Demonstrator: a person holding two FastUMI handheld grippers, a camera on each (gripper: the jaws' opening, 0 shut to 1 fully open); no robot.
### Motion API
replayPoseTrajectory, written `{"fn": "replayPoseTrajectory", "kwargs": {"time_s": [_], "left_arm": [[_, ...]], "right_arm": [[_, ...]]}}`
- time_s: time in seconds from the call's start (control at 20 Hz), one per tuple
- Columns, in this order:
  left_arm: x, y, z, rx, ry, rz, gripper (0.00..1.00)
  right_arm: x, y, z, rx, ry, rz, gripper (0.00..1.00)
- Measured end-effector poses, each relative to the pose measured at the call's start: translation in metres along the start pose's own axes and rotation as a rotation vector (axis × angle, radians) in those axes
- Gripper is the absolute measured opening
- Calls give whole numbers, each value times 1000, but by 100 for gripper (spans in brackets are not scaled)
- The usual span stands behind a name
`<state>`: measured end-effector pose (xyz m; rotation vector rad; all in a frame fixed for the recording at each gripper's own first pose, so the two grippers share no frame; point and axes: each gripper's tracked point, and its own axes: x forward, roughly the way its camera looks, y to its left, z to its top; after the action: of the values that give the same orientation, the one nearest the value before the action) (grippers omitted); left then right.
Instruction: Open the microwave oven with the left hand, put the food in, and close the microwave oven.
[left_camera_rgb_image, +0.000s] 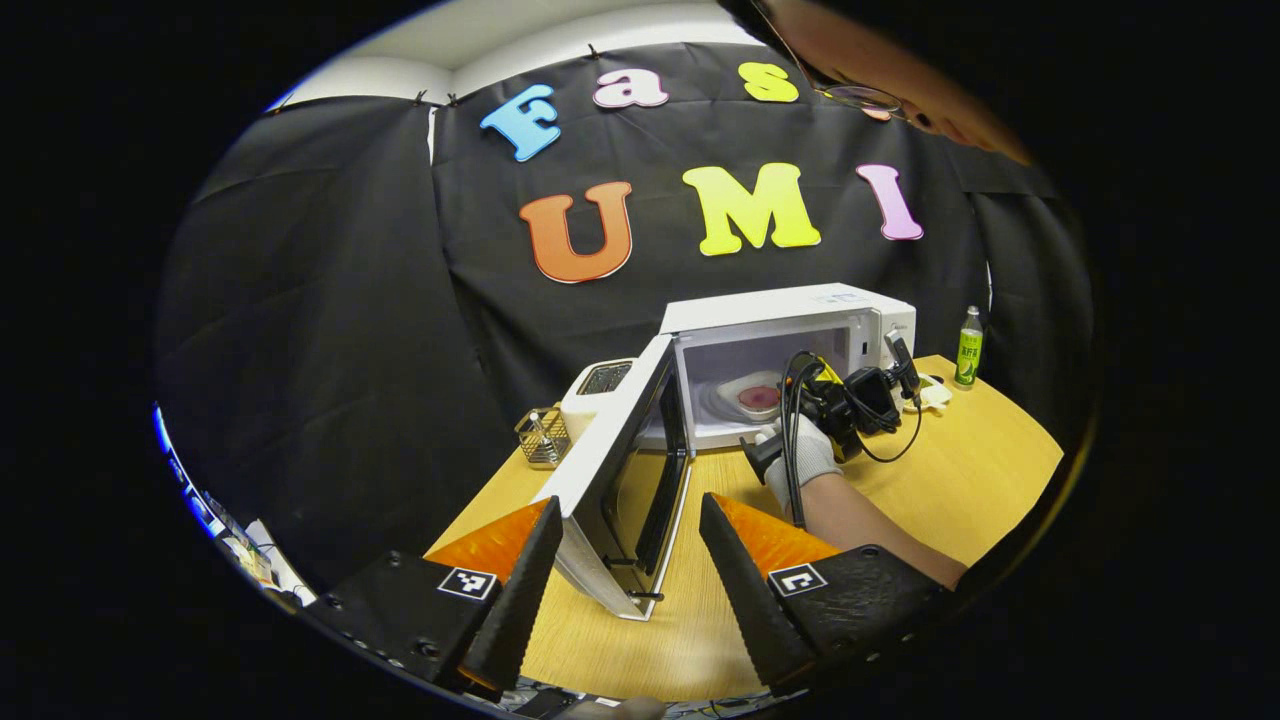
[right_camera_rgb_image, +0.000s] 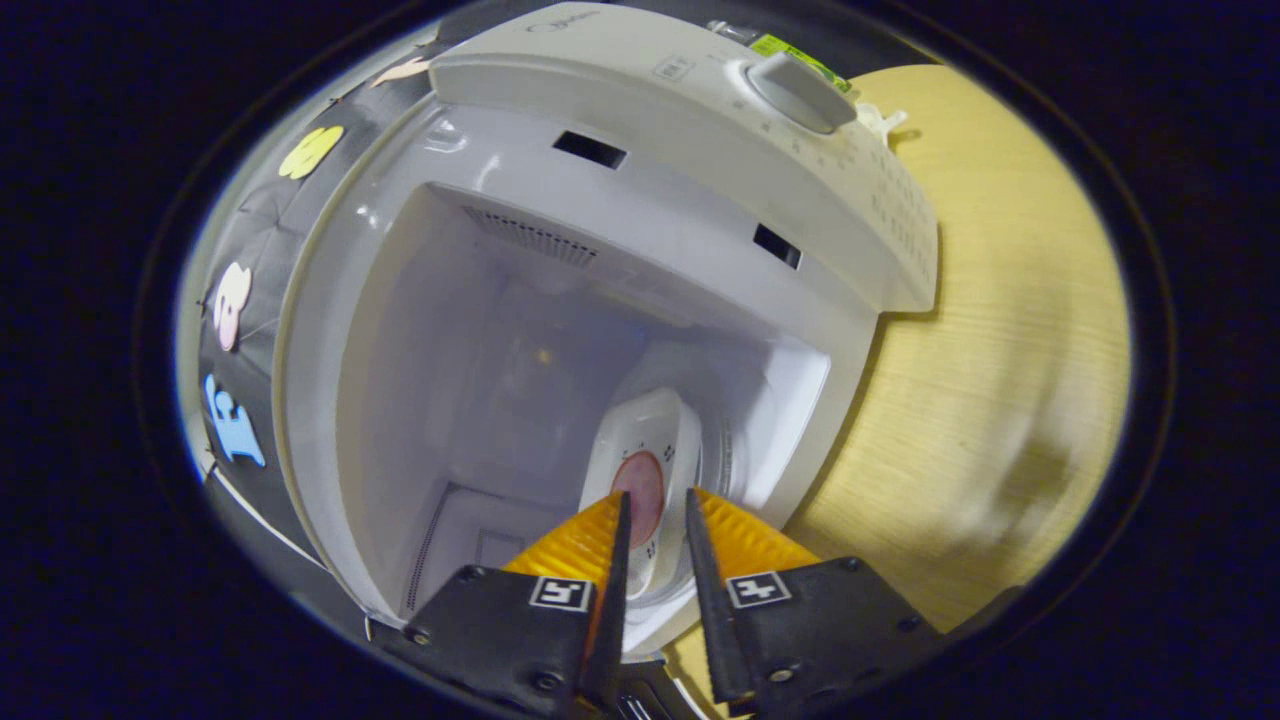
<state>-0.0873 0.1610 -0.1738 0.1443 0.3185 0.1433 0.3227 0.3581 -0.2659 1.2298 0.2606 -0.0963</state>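
Between my left tool (left_camera_rgb_image: 625, 545) fingers I see the microwave door (left_camera_rgb_image: 625, 480) swung open, its edge in the gap; fingers spread wide, gripping nothing. Ahead of that tool sits the microwave (left_camera_rgb_image: 790, 350) on the counter (left_camera_rgb_image: 960, 480), with the plate of food (left_camera_rgb_image: 757, 397) inside the cavity. Further right, my right tool (right_camera_rgb_image: 652, 520) is at the opening; fingers narrowly apart astride the plate of food (right_camera_rgb_image: 645, 470), and I can't tell if they press it.
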Motion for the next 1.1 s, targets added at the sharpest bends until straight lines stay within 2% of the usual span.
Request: {"fn": "replayPoseTrajectory", "kwargs": {"time_s": [0.05,0.1,0.2,0.25,0.3,0.35,0.4,0.45,0.5,0.6,0.65,0.7,0.75,0.85,0.9,1.05,1.1], "left_arm": [[-2,1,1,-3,-8,3,83],[-4,3,3,-6,-17,9,83],[-7,8,9,-9,-37,23,83],[-9,13,12,-9,-47,31,83],[-11,17,16,-7,-59,41,84],[-14,21,19,-6,-74,49,86],[-18,25,22,-6,-90,59,80],[-22,30,25,-9,-97,70,80],[-25,34,27,-18,-106,78,88],[-26,42,32,-47,-121,94,90],[-28,47,36,-54,-135,105,90],[-32,52,40,-55,-151,118,90],[-34,56,45,-54,-162,130,90],[-36,67,52,-51,-184,154,90],[-38,73,54,-52,-197,167,90],[-38,93,53,-62,-210,208,92],[-38,100,50,-67,-212,222,94]], "right_arm": [[-8,2,4,-54,-9,6,45],[-16,4,6,-111,-14,12,66],[-40,15,7,-237,-4,44,83],[-56,19,10,-327,0,58,82],[-67,22,9,-412,12,69,98],[-83,25,12,-504,26,80,99],[-98,31,12,-565,39,99,88],[-112,38,15,-626,53,120,88],[-126,44,20,-696,65,145,89],[-154,52,32,-846,80,189,90],[-168,56,41,-911,82,201,100],[-180,60,50,-956,81,214,100],[-193,63,59,-987,84,221,91],[-217,69,77,-1051,90,237,91],[-227,69,86,-1082,96,234,100],[-253,73,112,-1165,84,230,100],[-260,75,119,-1180,79,227,91]]}}
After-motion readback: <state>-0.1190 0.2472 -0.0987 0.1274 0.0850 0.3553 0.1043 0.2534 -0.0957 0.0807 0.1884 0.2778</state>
